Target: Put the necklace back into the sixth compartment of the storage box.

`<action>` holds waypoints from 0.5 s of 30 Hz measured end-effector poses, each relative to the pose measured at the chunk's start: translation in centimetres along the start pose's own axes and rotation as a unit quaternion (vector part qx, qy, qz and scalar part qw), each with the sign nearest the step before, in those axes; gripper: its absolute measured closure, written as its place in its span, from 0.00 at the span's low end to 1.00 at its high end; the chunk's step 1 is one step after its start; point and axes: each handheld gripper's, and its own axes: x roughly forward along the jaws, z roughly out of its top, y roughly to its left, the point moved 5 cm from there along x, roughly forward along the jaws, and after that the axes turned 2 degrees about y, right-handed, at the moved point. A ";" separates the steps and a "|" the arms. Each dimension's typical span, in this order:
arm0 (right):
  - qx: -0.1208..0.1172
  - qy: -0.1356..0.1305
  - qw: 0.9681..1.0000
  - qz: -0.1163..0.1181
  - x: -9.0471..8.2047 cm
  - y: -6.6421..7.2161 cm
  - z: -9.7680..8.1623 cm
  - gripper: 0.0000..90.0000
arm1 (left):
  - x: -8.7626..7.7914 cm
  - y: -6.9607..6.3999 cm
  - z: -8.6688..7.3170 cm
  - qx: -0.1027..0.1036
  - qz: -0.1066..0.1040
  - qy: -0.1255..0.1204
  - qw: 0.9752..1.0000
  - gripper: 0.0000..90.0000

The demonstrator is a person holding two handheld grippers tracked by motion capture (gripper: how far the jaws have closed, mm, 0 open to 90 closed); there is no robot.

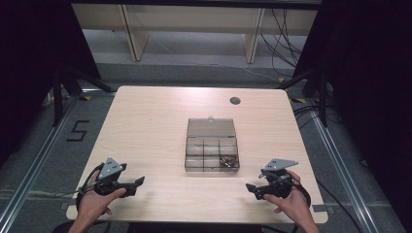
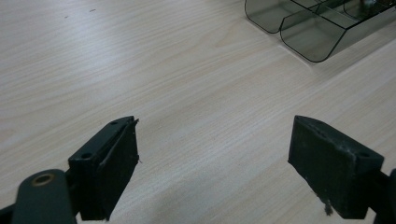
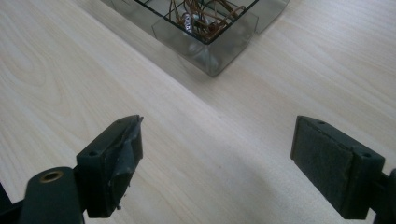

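A clear smoky plastic organiser box (image 1: 212,154) lies in the middle of the table with its lid (image 1: 211,127) folded back flat behind it. Its front right compartment holds a tangle of small brown wired parts (image 1: 226,162) (image 3: 205,16). My left gripper (image 1: 137,183) rests near the front left of the table, open, with bare tabletop between its jaws (image 2: 215,154); the box corner (image 2: 310,35) lies ahead to its right. My right gripper (image 1: 251,188) sits at the front right, open and empty (image 3: 217,158), pointing toward the box (image 3: 205,46).
The light wooden table (image 1: 155,126) has a round grommet hole (image 1: 235,100) near its far edge. Beyond it stand wooden furniture legs (image 1: 136,36) and loose cables (image 1: 284,43) on the floor. A floor marking (image 1: 77,130) lies left of the table.
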 end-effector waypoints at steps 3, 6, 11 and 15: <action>-0.007 -0.002 1.000 -0.003 0.1 -0.1 -0.2 0.20 | 0.0 0.0 0.0 0.000 -0.001 0.000 1.000 0.17; -0.001 0.007 1.000 0.000 0.0 0.0 -0.5 0.20 | -0.1 0.0 0.0 0.005 0.001 0.001 1.000 0.17; 0.003 -0.001 1.000 -0.003 0.0 -0.1 -0.8 0.21 | -0.1 0.0 0.0 0.000 -0.003 0.000 1.000 0.17; 0.017 -0.005 1.000 -0.005 -0.2 -0.4 -1.2 0.21 | 0.0 -0.1 0.0 -0.001 -0.002 0.001 1.000 0.17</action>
